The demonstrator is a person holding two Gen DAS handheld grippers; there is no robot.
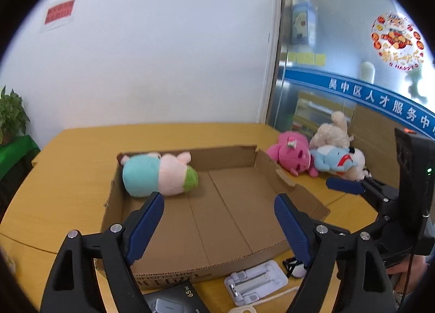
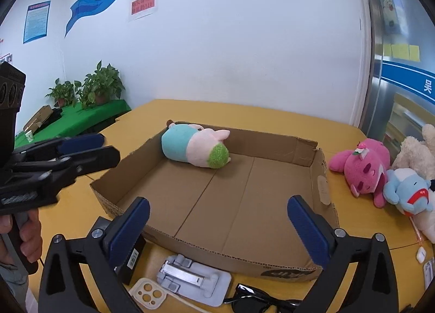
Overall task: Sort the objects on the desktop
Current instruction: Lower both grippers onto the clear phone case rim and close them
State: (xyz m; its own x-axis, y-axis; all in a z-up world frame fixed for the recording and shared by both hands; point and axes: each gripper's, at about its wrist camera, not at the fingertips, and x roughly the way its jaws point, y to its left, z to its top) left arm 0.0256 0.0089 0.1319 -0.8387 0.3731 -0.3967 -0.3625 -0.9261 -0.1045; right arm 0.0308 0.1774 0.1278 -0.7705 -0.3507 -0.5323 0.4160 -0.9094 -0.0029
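Both the left gripper (image 1: 218,219) and the right gripper (image 2: 217,224) hung wide open and empty above the near edge of the cardboard box (image 2: 323,193). One soft, rounded teal-and-pink plush (image 2: 194,148) lay in the box's far left corner. The pink plush (image 2: 364,170) and blue plush (image 2: 407,193) lay on the table (image 2: 244,111) just right of the box. Probably the pink one came next: pinch its squashy body, not a floppy limb, then lift clear over the thin corrugated wall.
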